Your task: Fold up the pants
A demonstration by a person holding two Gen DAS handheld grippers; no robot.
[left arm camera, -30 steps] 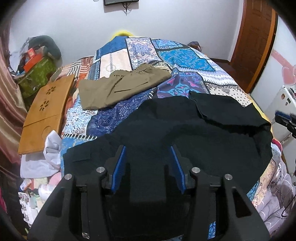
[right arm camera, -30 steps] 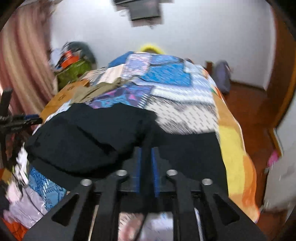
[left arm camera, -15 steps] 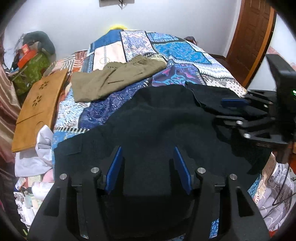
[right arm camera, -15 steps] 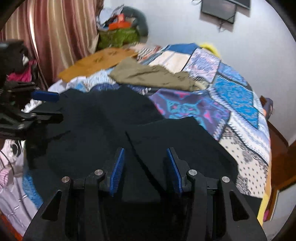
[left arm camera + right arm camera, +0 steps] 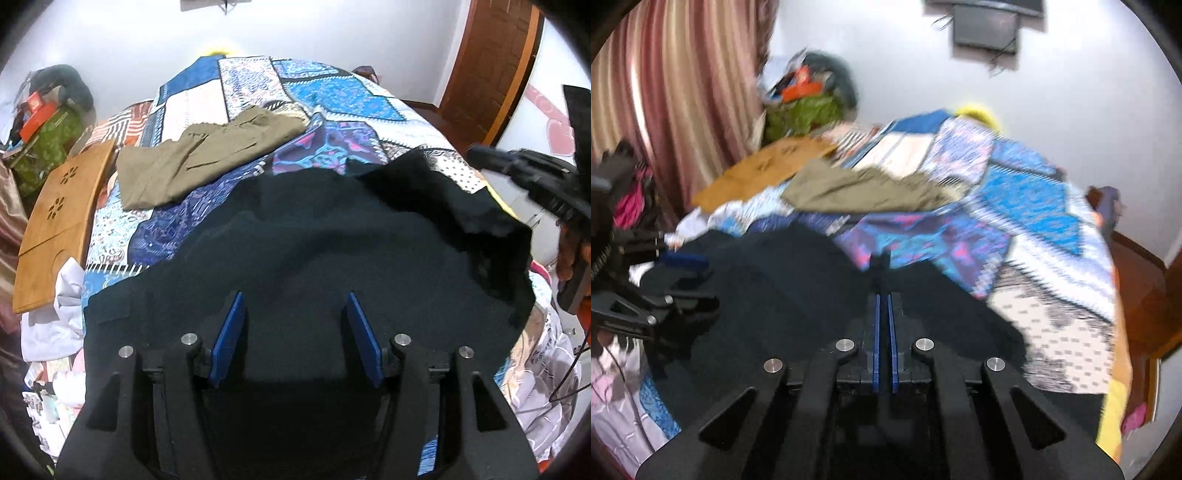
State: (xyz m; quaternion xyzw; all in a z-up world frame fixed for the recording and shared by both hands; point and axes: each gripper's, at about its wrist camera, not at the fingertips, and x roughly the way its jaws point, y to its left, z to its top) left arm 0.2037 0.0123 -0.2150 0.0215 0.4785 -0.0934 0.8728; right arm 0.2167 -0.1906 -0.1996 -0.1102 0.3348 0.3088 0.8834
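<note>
The black pants (image 5: 332, 251) lie spread over the near end of the bed and also show in the right wrist view (image 5: 783, 295). My left gripper (image 5: 295, 306) hovers open over the near part of the pants, with nothing between its blue pads. My right gripper (image 5: 884, 295) is shut on a fold of the black pants and holds it raised; it appears at the right edge of the left wrist view (image 5: 532, 177). The left gripper shows at the left edge of the right wrist view (image 5: 665, 291).
Folded olive pants (image 5: 207, 162) lie farther up the patchwork bedspread (image 5: 332, 99). A wooden lap tray (image 5: 62, 218) leans at the bed's left side, with white cloth (image 5: 59, 314) below it. A wooden door (image 5: 491, 66) is at the right, clutter and a striped curtain (image 5: 665, 92) at the left.
My right gripper has closed on the black pants and swung sideways; it was open half a second ago. The right part of the pants has lifted. My left gripper stays open and has barely moved.
</note>
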